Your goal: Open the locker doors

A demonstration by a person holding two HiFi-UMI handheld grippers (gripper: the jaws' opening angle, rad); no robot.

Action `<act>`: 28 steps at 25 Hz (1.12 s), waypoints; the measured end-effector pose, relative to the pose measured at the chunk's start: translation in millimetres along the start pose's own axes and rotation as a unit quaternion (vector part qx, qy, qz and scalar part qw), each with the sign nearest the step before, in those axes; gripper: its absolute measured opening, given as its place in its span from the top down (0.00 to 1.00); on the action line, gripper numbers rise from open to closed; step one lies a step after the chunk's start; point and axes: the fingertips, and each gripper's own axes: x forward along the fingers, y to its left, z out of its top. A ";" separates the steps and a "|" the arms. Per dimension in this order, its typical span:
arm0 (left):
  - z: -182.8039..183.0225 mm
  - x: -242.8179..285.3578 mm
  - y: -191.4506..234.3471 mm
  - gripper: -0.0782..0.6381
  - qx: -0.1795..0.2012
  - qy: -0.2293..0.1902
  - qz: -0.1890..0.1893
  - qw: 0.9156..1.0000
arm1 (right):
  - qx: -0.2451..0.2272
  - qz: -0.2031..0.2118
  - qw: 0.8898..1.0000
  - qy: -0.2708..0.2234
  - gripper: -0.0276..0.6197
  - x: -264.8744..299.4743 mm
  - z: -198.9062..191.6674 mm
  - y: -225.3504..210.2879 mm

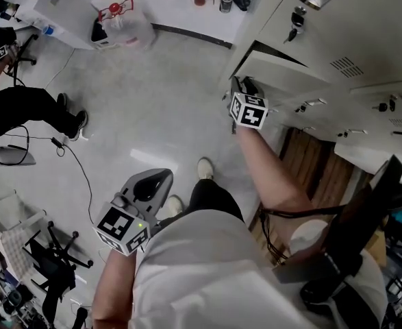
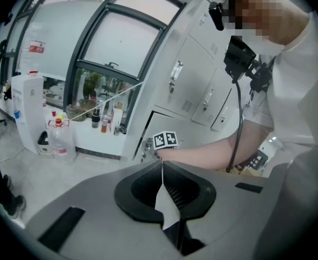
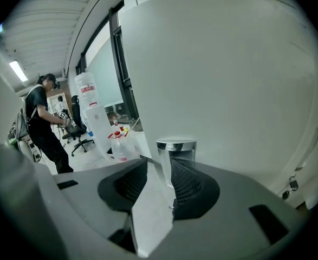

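Grey lockers [image 1: 351, 53] fill the upper right of the head view, one door [image 1: 283, 74] standing ajar. My right gripper [image 1: 242, 86] is at that door's edge. In the right gripper view the door [image 3: 229, 80] fills the frame and its chrome handle [image 3: 176, 145] stands between the tips of my right gripper [image 3: 157, 161]. The jaws are parted, with a gap showing on the handle's left side. My left gripper [image 1: 164, 176] hangs low over the floor, away from the lockers. Its jaws [image 2: 161, 164] meet at the tips with nothing between them.
A large water bottle [image 1: 122, 22] stands by a white ledge [image 1: 166, 9] with several small bottles. A person in black [image 1: 22, 108] is at the left, cables [image 1: 77, 163] trail on the floor and a chair [image 1: 50, 259] is at lower left. A key hangs in an upper locker [image 1: 296, 20].
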 end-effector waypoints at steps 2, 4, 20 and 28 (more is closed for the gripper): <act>-3.6 -4.2 -3.4 0.87 0.001 0.000 -0.002 1.000 | 0.003 -0.001 1.000 0.001 0.81 -9.7 -7.0 3.7; -8.3 -8.3 -8.2 0.87 0.002 0.002 -0.006 1.000 | 0.004 -0.003 1.000 0.002 0.81 -20.6 -14.5 6.9; -56.4 -47.9 -53.7 0.87 0.023 0.012 -0.049 0.998 | 0.005 -0.009 1.000 0.002 0.81 -102.1 -68.2 3.8; -83.8 -65.3 -72.7 0.87 0.028 0.017 -0.064 0.997 | -0.004 -0.024 1.000 0.007 0.81 -143.3 -95.6 -9.2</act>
